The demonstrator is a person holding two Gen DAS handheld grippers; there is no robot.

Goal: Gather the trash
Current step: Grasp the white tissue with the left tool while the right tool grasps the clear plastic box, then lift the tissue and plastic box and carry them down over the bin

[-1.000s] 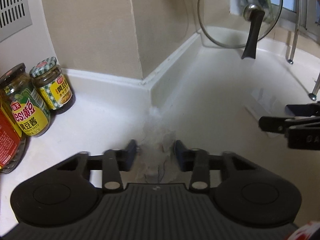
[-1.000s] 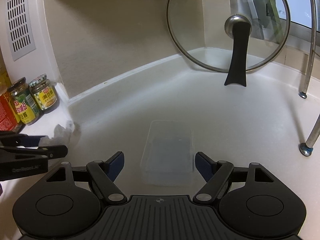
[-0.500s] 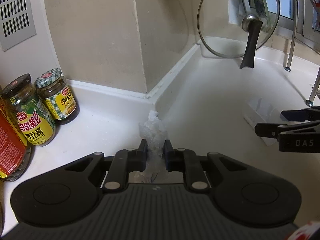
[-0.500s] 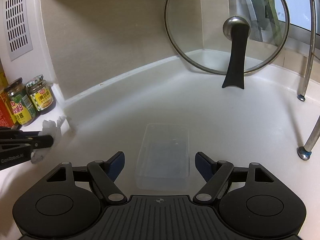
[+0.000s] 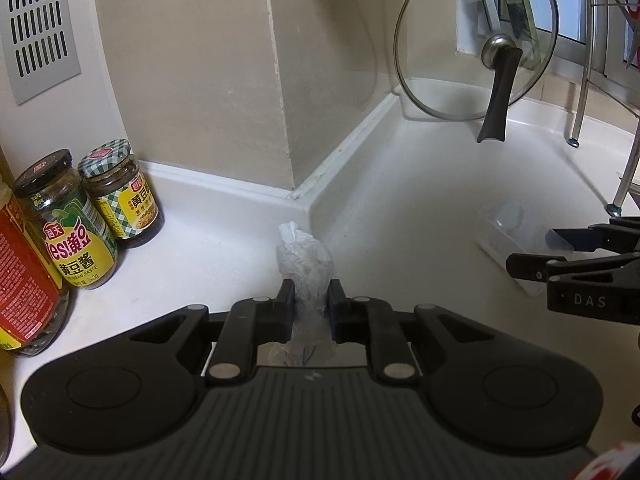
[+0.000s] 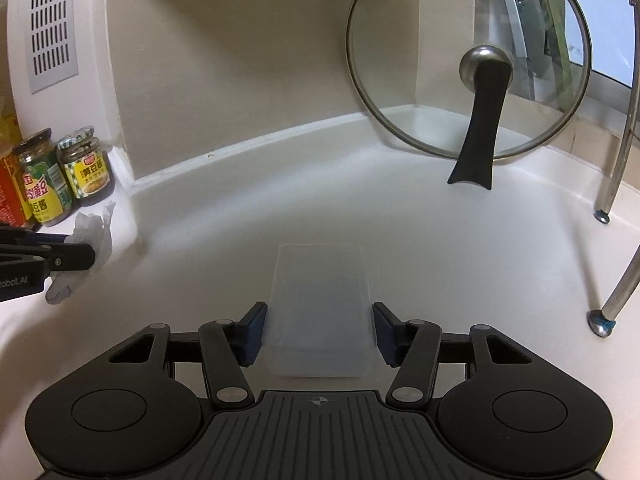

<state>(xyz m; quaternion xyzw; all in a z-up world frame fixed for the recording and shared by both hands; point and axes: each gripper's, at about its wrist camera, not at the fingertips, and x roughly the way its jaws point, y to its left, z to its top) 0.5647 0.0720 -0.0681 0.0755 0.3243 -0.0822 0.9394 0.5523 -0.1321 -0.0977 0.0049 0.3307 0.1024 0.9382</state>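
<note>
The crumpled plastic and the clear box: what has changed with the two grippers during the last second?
The left gripper closed its fingers on the crumpled plastic wrap, which was loose between them before. The right gripper moved forward and narrowed, so its fingers now flank the clear plastic box; firm contact cannot be told. The jars, glass lid and rack legs stayed in place.

Left tongs (image 5: 311, 306): sitting on either side of the crumpled wrapper (image 5: 305, 262), over the table (image 5: 400, 220).
Right tongs (image 6: 319, 330): flanking the plastic box (image 6: 320, 300), which is lying on the table.
Jars (image 5: 100, 200): standing left of the wrapper, against the wall.
Pot lid (image 6: 468, 60): leaning in the corner behind the box.
</note>
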